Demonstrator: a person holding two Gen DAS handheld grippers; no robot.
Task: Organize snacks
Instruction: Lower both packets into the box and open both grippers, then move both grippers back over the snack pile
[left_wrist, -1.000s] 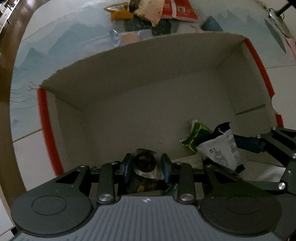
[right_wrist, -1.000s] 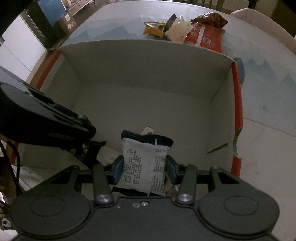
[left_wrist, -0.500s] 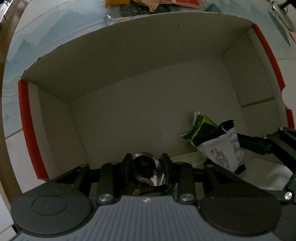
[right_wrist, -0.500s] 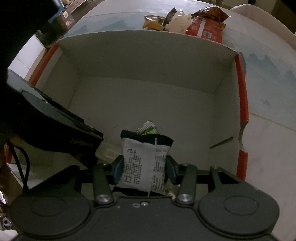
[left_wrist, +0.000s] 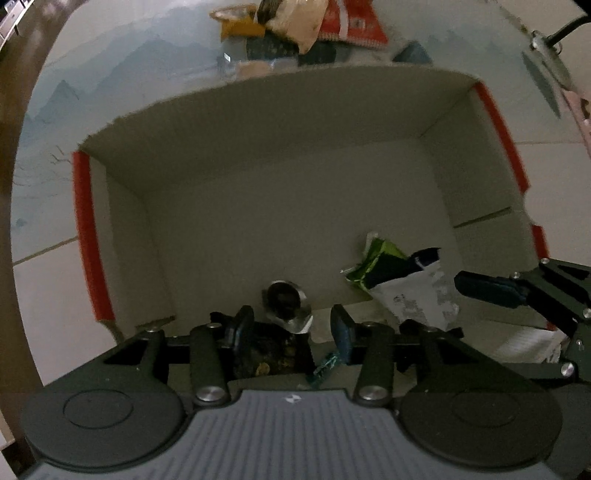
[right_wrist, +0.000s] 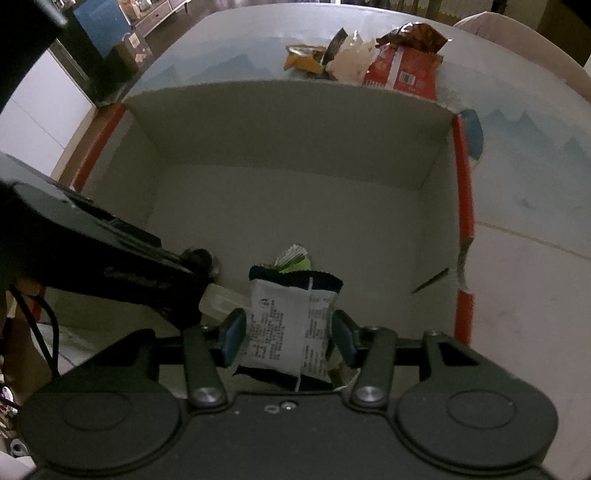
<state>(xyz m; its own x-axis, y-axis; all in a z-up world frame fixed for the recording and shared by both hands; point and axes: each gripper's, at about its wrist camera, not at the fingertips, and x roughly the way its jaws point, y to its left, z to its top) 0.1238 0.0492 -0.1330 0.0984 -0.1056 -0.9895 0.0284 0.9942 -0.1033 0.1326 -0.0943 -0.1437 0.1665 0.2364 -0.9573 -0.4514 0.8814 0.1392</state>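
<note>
Both grippers reach into the cardboard box (left_wrist: 295, 206), jaws opening. The left gripper (left_wrist: 291, 328) stands clear of a dark, half-hidden snack (left_wrist: 284, 299); the right gripper (right_wrist: 288, 336) loosely flanks a white packet (right_wrist: 291, 325), contact unclear. A green packet (right_wrist: 293, 258) peeks out behind.

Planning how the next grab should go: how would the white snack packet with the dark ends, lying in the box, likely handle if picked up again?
The white snack packet looks puffed and pillow-like, so it is probably light and would give under the pads. Its film looks smooth, so it may slip. It lies flat in the cardboard box, so it is unlikely to roll.
</note>
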